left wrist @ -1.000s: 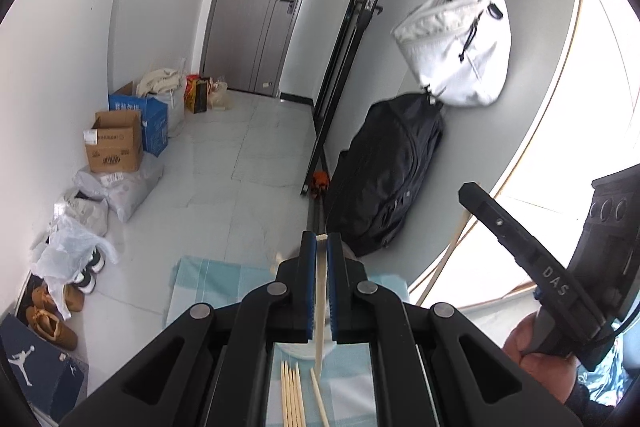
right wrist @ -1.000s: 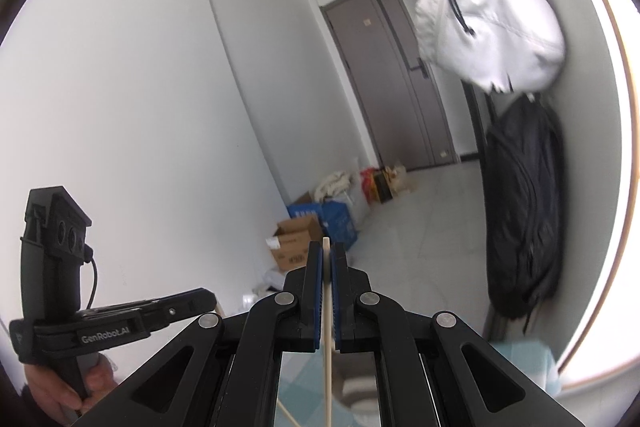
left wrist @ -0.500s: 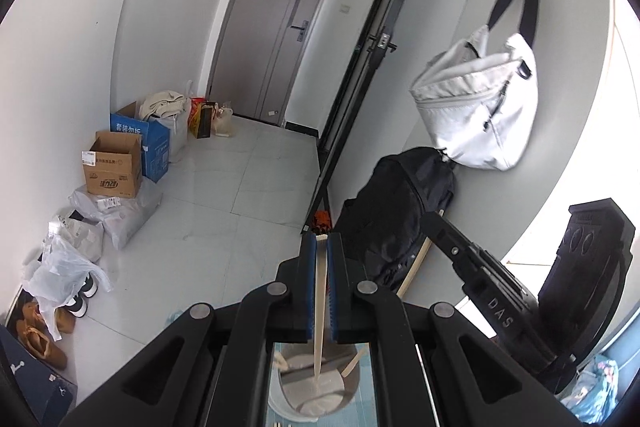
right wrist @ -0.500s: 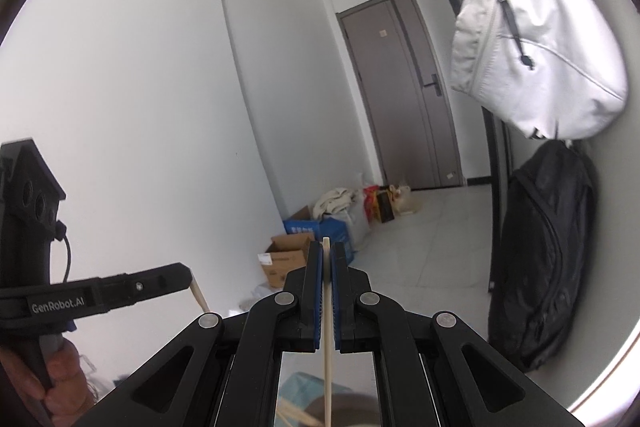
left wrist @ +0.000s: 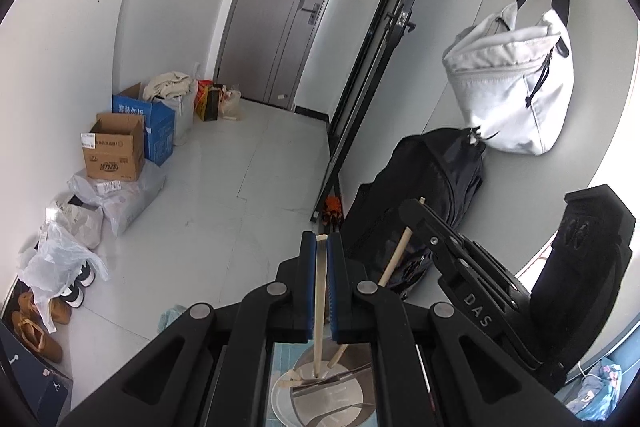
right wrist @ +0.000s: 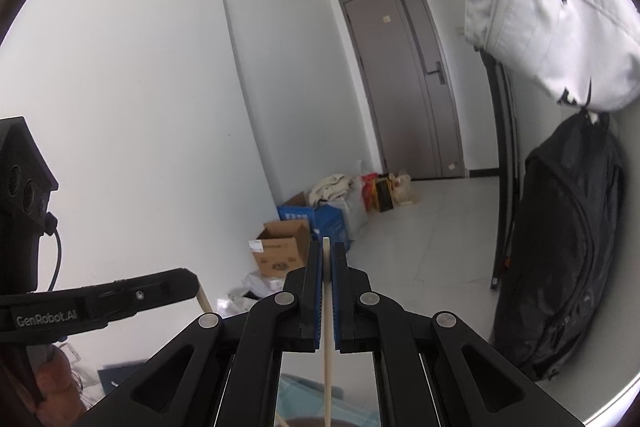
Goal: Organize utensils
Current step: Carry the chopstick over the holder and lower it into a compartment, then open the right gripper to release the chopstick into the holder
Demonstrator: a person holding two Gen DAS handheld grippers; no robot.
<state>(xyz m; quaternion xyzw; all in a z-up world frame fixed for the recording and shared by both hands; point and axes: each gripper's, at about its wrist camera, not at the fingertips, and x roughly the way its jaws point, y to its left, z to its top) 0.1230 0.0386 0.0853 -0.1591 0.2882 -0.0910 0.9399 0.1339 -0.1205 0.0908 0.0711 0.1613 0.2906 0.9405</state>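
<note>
Two chopsticks are in play here, one per tool; the left hand-held gripper [left wrist: 321,241] is clamped tight on a pale wooden chopstick [left wrist: 319,307], blue pads pressed against both sides of it; the stick runs nearly straight down between the fingers, square blunt end poking just past the tips, thin end sitting inside a shiny metal cup [left wrist: 320,399] right below; the cup already has another stick or two leaning in it, plus something flat and cream-coloured at the rim that I can't make out; the right hand-held gripper [right wrist: 327,247] is squeezed shut on a second chopstick [right wrist: 327,339], same light wood, smooth and plain, held upright with its top just peeking above the pads; in the left view that second stick slants down toward the same cup; bit of light blue checked cloth [left wrist: 286,351] showing under the cup; background is a hallway with a cardboard box [left wrist: 114,153], a black backpack [left wrist: 424,203] on the floor and a white bag [left wrist: 512,87] hanging on the wall.
</note>
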